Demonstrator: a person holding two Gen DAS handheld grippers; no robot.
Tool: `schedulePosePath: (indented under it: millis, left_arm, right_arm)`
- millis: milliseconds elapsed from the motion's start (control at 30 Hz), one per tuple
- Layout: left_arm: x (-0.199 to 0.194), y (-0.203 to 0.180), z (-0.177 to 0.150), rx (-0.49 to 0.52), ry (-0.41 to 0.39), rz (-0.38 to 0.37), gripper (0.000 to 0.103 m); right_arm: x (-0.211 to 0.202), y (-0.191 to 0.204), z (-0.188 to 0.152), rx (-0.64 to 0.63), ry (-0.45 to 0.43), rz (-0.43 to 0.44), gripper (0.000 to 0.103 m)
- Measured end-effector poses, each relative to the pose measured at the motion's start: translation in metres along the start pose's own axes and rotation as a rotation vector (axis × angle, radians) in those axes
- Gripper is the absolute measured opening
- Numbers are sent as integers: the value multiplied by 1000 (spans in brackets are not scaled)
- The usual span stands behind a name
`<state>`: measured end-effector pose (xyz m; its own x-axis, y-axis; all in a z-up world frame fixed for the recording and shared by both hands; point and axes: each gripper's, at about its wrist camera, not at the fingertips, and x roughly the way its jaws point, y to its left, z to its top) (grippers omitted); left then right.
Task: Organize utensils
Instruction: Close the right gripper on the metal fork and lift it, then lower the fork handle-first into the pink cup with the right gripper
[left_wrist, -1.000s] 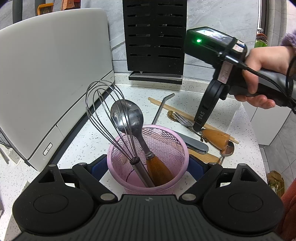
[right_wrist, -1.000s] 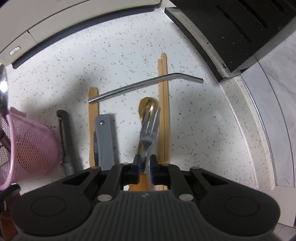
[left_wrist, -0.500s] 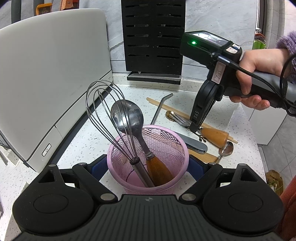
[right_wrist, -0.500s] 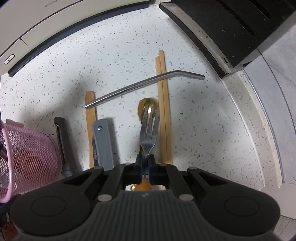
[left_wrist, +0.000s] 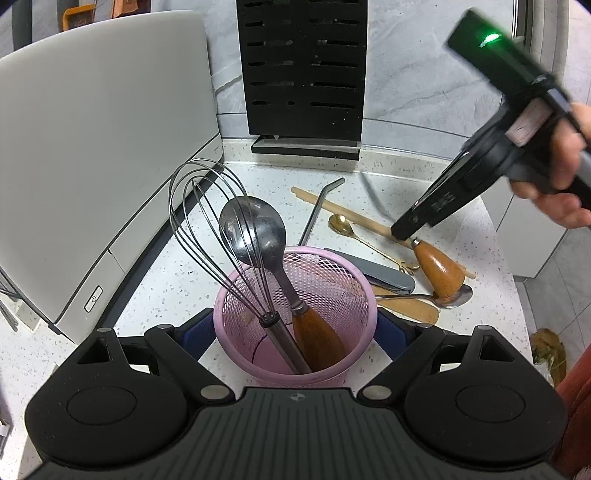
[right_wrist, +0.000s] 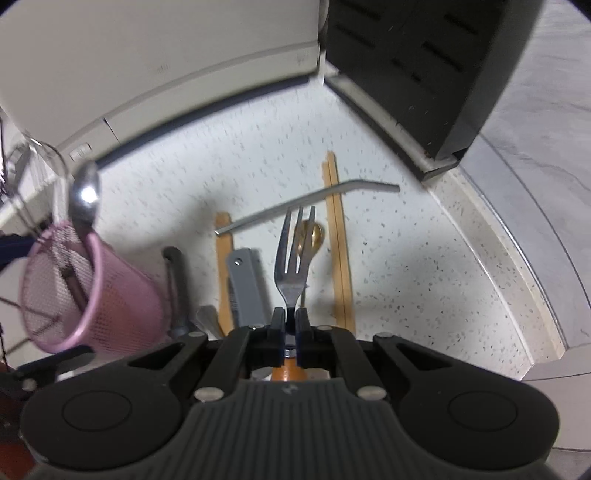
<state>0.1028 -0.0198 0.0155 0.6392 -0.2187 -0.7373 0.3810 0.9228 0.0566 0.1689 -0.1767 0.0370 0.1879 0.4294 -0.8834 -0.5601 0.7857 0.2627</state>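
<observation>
White speckled surface (right_wrist: 424, 266) underneath everything, bordered on the left by a big white appliance (left_wrist: 92, 147) and at the back by a black slotted rack (left_wrist: 303, 70) standing upright against the grey wall.

Pink mesh cup (left_wrist: 295, 310) standing on the surface between the jaws of the left gripper (left_wrist: 295, 334), blue pads just beside its sides on either hand; actual contact with the cup wall impossible to tell from here. Inside the cup, leaning toward the back left: a wire whisk (left_wrist: 207, 236) and a large steel spoon (left_wrist: 255, 232) with a brown wooden handle.

Right gripper (right_wrist: 290, 323) held by a hand (left_wrist: 561, 177) off to the right of the cup, pointing steeply downward, jaws pinched tight on the neck of a fork (right_wrist: 293, 251). Fork raised off the surface, tines forward, its wooden handle (left_wrist: 439, 266) hanging below the jaws.

Lying loose on the surface right of the cup: a pair of wooden chopsticks (right_wrist: 338, 236) side by side, a bent metal straw (right_wrist: 306, 206) across them, a flat wooden stick (right_wrist: 223, 266), a grey handle (right_wrist: 245, 288), a dark peeler-like tool (right_wrist: 175, 280) just beside the cup, a steel spoon (left_wrist: 452, 295) and a small gold spoon (right_wrist: 312, 236) partly behind the fork tines.
</observation>
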Motion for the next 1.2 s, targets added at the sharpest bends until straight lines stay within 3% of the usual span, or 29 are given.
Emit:
schedulePosePath:
  millis: [367,667,933,1067,1200]
  left_arm:
    - [10,-7,13,70,90,19,102]
    - [12,-9,10,75,47,13,102]
    - [11,-9,8,91,27,7,102]
    - [10,-9,7,90,22,5,102]
    - [9,-8,6,91,19,2,102]
  right_arm:
    - [-47,-8,-36,94,-271,98,0]
    - [-89,-1,-55,113,-493,163,0]
    - [-130,33,-62,5,-710,256,0]
    - [-122,52,-55,-60,-693,296,0]
    - [-100,68,-47,-111,-628,265,0]
